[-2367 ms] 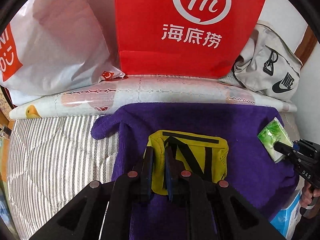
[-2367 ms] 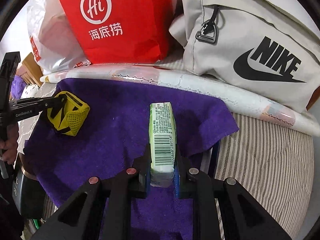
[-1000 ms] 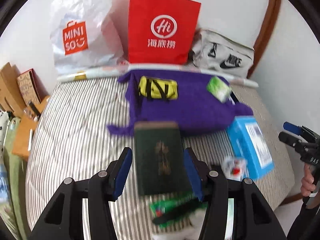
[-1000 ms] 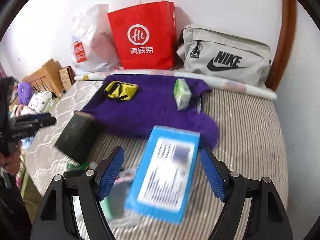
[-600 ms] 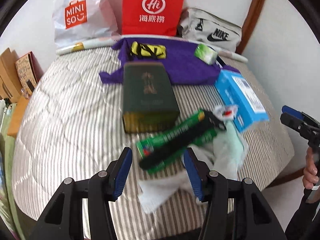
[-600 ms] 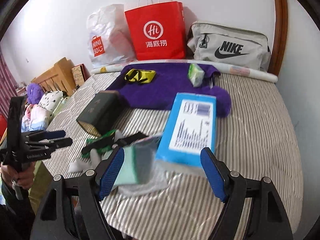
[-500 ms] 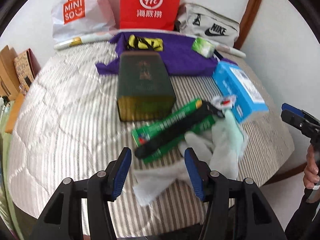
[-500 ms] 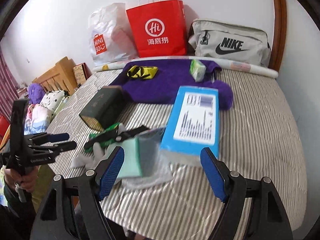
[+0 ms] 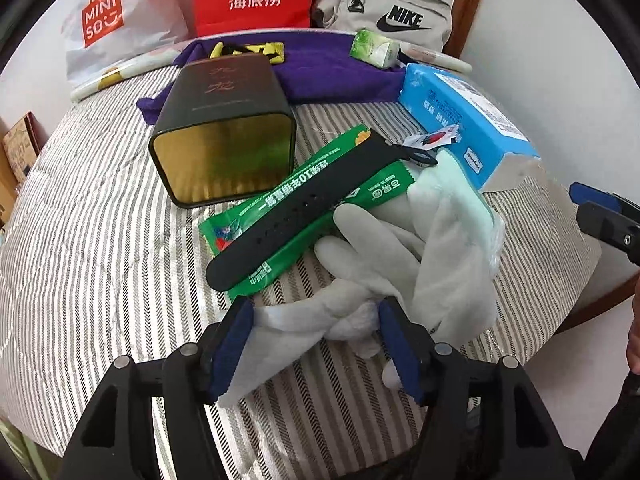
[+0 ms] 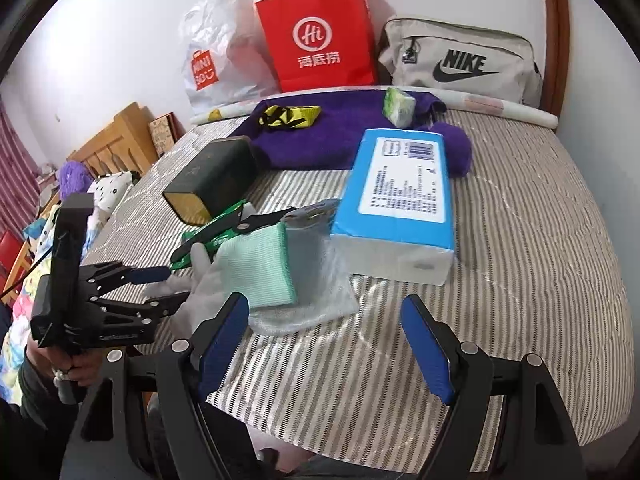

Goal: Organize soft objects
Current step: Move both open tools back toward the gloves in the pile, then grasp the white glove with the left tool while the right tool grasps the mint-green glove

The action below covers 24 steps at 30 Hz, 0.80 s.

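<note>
White glove, a limp fabric item, lies crumpled on the striped bed at the near edge of the clutter, its fingers spread toward a green sachet crossed by a black strap. Left tongs stand wide apart, one blue pad on either side of the glove's bunched cuff; whether the pads touch the cloth cannot be told. Right tongs are likewise apart and empty, poised near a mint-green cloth in a clear wrapper, just beside the blue tissue pack. To grasp well, the left tongs should probably sink low and close on the thickest fold of the cuff, so that the cloth does not slip free and the sachet and strap are not dragged along. Dark tin lies beyond; purple towel, at the head of the bed, carries a yellow pouch and a green tissue packet, and seems the likely gathering place.
</note>
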Available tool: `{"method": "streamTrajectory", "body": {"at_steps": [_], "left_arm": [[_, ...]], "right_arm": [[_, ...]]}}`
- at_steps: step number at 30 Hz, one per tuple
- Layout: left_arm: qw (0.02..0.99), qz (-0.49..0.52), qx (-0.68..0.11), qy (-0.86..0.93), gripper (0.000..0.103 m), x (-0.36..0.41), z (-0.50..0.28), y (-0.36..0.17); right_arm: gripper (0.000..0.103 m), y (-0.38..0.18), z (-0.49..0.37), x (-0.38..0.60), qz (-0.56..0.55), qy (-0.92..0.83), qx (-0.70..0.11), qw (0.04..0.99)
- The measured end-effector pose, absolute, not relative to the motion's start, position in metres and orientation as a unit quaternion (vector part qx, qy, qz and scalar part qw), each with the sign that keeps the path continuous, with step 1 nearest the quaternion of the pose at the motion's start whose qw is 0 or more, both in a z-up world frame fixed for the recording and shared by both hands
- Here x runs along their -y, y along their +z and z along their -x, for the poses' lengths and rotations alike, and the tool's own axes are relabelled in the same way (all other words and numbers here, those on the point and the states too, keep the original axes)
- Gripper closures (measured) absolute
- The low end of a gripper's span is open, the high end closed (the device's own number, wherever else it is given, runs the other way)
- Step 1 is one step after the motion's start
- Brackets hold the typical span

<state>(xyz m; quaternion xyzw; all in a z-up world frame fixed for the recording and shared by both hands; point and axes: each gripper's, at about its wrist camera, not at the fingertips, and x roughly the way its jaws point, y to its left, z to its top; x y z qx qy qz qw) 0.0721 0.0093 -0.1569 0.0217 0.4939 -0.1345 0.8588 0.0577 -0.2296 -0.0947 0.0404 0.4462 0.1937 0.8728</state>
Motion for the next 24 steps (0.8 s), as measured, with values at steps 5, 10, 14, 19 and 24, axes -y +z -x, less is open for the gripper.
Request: {"method": "streamTrajectory", "body": {"at_steps": [5, 10, 14, 19, 24], "left_arm": [[0.870, -0.070, -0.473, -0.122, 0.068, -0.005, -0.063, -0.158], [0.873, -0.052, -0.471, -0.114, 0.075, -0.022, -0.063, -0.154], [0.880, -0.038, -0.467, -0.073, 0.076, -0.048, -0.064, -0.150], [0.881, -0.005, -0.468, -0.067, 0.075, -0.067, -0.070, -0.154], [0.882, 0.018, -0.464, -0.077, 0.075, -0.071, -0.069, -0.158]], "right_arm": [[0.025, -0.101, -0.057, 0.216, -0.036, 0.209, -0.451, 0.867], [0.025, -0.106, -0.061, 0.196, -0.024, 0.227, -0.455, 0.861], [0.025, -0.109, -0.068, 0.179, -0.010, 0.238, -0.457, 0.857], [0.025, -0.119, -0.081, 0.150, 0.009, 0.251, -0.465, 0.849], [0.044, -0.136, -0.089, 0.126, 0.049, 0.244, -0.471, 0.846]]}}
